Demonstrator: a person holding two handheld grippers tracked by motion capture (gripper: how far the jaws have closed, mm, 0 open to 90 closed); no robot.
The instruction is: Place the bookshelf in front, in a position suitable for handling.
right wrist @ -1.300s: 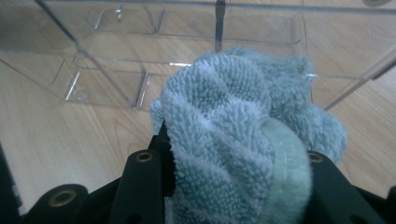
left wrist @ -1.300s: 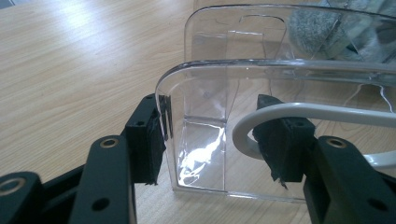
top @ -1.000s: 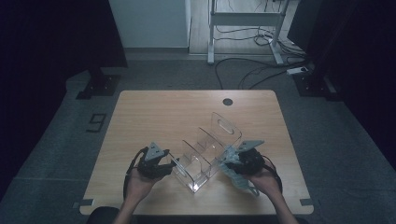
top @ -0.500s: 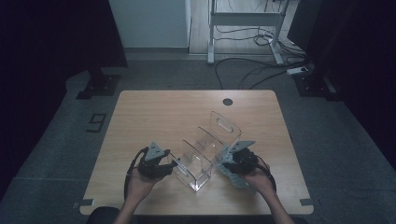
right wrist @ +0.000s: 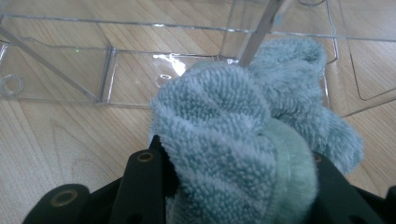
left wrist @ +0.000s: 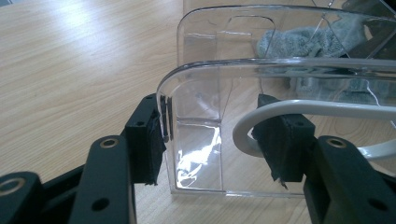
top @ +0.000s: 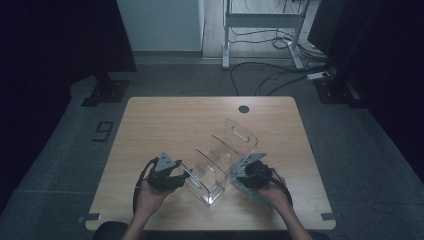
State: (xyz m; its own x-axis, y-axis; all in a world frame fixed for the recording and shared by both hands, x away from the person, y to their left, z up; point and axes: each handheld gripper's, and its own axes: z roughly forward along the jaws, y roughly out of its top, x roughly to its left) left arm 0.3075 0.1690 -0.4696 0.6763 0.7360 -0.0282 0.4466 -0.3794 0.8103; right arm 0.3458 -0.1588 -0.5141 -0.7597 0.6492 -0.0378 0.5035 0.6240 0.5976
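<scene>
Clear plastic box point(top: 220, 160) sits on the wooden bench point(top: 165, 120) — the left tongs point(left wrist: 212, 140) pinch its near wall. The right tongs point(right wrist: 233, 172) hold a fluffy blue-green cloth point(right wrist: 243, 130) tight, touching the box's side.

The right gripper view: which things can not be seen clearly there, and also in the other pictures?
- Right gripper, right gripper view: the grey-green cloth bunched between its jaws hides the pads.
- Clear plastic organizer, high view: too small and dim to count its compartments.
- Left gripper, left gripper view: one pad sits at the organizer's wall; a white cable crosses the other.
- Cloth, left gripper view: blurred behind the plastic walls.
</scene>
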